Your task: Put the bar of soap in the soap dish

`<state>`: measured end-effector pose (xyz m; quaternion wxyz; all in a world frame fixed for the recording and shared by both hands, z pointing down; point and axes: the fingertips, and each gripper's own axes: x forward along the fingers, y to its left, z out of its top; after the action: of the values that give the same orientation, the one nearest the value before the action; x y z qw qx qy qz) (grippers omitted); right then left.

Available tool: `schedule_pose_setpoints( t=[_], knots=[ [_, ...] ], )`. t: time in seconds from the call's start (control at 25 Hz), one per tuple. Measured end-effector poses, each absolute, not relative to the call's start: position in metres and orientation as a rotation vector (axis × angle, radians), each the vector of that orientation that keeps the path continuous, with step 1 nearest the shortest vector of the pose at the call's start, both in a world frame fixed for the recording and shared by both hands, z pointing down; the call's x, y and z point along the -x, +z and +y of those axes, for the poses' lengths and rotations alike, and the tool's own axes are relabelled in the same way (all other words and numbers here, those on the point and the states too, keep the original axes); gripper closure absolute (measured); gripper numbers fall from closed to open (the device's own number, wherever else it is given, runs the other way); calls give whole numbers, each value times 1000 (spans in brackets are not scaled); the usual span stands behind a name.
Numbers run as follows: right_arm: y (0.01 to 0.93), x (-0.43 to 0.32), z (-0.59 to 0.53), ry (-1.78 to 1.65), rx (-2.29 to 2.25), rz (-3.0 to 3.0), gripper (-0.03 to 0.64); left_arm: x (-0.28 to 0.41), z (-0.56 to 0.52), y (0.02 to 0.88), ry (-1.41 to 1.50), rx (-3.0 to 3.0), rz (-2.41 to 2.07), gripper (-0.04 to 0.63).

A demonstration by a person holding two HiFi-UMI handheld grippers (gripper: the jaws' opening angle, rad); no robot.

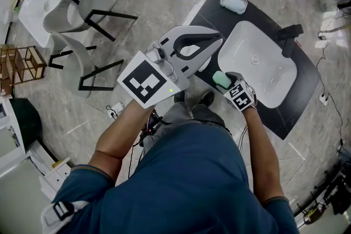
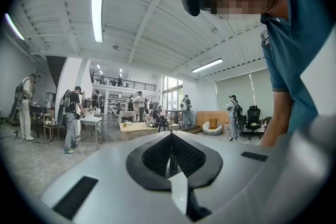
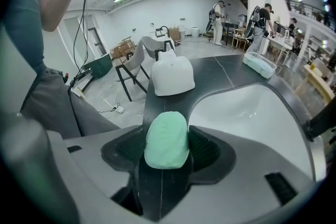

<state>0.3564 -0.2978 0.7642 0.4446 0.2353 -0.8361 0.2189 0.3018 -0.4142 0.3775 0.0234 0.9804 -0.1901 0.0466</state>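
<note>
A pale green bar of soap (image 1: 221, 80) (image 3: 167, 139) sits clamped between the black pads of my right gripper (image 1: 224, 83) (image 3: 167, 161), which is shut on it. The gripper hovers at the near left rim of the white sink basin (image 1: 258, 63) (image 3: 252, 113). The translucent soap dish (image 1: 233, 1) (image 3: 260, 65) rests on the black countertop (image 1: 216, 8) beyond the basin's far corner, well apart from the soap. My left gripper (image 1: 218, 40) (image 2: 172, 160) is raised high over the counter's left end, shut and holding nothing; its view looks out into the room.
A black faucet (image 1: 289, 35) stands at the basin's right side. A white rounded object (image 3: 172, 75) lies on the counter's left end. Grey chairs (image 1: 88, 8), a white table (image 1: 38, 5) and a wooden rack (image 1: 19, 63) stand to the left. Several people (image 2: 71, 118) stand far off.
</note>
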Motion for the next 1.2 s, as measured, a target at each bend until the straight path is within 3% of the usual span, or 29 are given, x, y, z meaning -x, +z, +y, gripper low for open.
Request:
schedule_pose_setpoints(
  t=[1.2],
  knots=[
    [777, -349, -297, 477, -469, -1917, 353, -264, -419, 376, 110, -3028, -596, 594]
  ],
)
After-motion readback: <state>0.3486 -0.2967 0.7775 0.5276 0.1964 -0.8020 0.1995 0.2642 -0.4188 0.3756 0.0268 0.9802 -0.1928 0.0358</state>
